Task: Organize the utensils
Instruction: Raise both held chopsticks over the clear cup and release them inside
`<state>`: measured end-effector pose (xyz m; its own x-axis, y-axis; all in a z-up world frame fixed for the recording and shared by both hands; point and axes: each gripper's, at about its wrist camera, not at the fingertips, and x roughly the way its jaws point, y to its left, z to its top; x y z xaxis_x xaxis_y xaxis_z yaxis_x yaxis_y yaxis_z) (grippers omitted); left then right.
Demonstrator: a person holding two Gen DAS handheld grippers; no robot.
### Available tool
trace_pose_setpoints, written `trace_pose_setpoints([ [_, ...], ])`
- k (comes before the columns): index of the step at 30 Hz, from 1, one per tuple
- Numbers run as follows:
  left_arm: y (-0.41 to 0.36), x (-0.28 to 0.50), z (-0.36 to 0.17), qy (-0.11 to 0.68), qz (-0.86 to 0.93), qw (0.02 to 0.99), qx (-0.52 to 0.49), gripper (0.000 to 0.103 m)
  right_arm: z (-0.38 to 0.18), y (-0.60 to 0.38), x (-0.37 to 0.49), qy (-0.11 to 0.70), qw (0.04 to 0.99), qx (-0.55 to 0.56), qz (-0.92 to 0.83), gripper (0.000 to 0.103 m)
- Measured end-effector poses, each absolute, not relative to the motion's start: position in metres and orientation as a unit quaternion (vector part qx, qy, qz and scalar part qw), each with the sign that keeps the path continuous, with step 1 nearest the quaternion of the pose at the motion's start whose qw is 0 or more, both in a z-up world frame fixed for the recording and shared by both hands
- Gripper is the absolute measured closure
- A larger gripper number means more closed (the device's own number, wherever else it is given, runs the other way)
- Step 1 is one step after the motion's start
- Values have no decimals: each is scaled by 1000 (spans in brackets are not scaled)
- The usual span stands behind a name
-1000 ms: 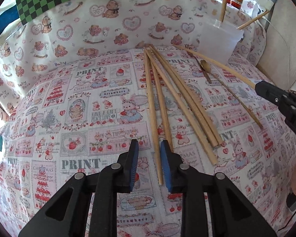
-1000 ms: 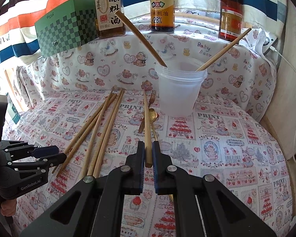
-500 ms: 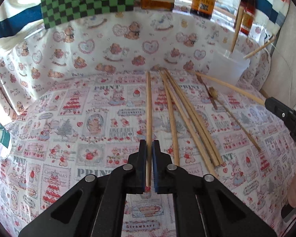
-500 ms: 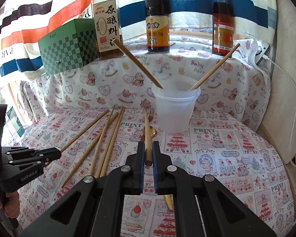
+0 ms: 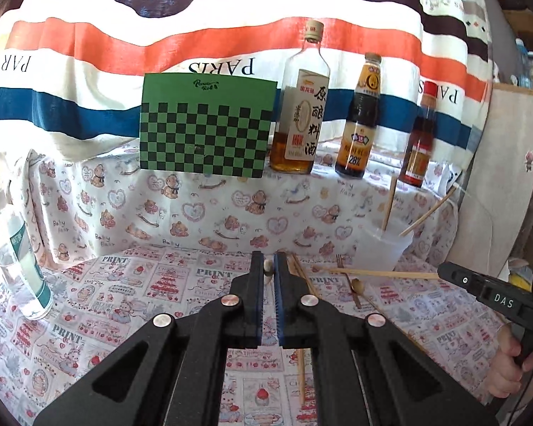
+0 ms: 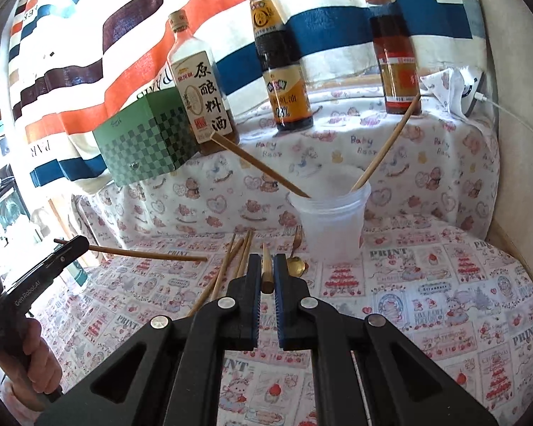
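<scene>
The left tool (image 5: pixel 269 269) is clenched on one wooden chopstick (image 6: pixel 149 252); its own camera sees only the stick's end, low in the middle of the frame. In the right wrist view that stick juts level from the tool at the left edge toward the middle, clear above the printed cloth. A hand (image 6: pixel 35 362) grips the tool's handle at the lower left of that view.

The right tool (image 6: pixel 266 273) is likewise clenched on a second chopstick (image 6: pixel 266 271), which shows between its blue pads in the lower middle of the frame. In the left wrist view this stick (image 5: pixel 376 274) runs level from the tool at the right edge toward the centre.

Just beyond the right tool, on the desk (image 6: pixel 426 301), lie several loose chopsticks (image 6: pixel 231 266) fanned together left of centre, and a gold spoon (image 6: pixel 295 267) with a fork (image 6: pixel 296 238) beside it.

Right of these stands a clear plastic cup (image 6: pixel 328 227), with two chopsticks (image 6: pixel 387 145) leaning out of it, one to each side.

On the ledge behind, along the upper half of the frame, stand a green checkered box (image 5: pixel 206 124) and three sauce bottles (image 5: pixel 302 106). A clear spray bottle (image 5: pixel 14 245) stands at the left edge of the left wrist view.
</scene>
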<state>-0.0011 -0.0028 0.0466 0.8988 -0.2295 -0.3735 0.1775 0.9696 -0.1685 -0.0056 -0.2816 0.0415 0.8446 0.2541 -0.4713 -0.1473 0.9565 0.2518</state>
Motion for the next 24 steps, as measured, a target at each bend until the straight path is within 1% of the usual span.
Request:
trace_pose_setpoints([
  [3, 3, 1, 48, 200, -102, 971, -85, 99, 49, -286, -13, 234, 957, 120, 124, 95],
  [5, 6, 1, 46, 202, -105, 969, -97, 99, 57, -285, -23, 208, 965, 104, 117, 95],
  [9, 2, 1, 54, 196, -87, 974, -79, 99, 78, -286, -35, 174, 975, 88, 105, 95],
  [17, -16, 14, 114, 195, -78, 976, -47, 99, 148, -292, -26, 163, 982, 60, 72, 95],
  [20, -22, 20, 135, 202, -90, 974, -53, 99, 172, -294, -25, 135, 985, 59, 86, 95],
  [24, -37, 20, 158, 183, -107, 976, -55, 99, 198, -298, -19, 102, 990, 58, 80, 95],
])
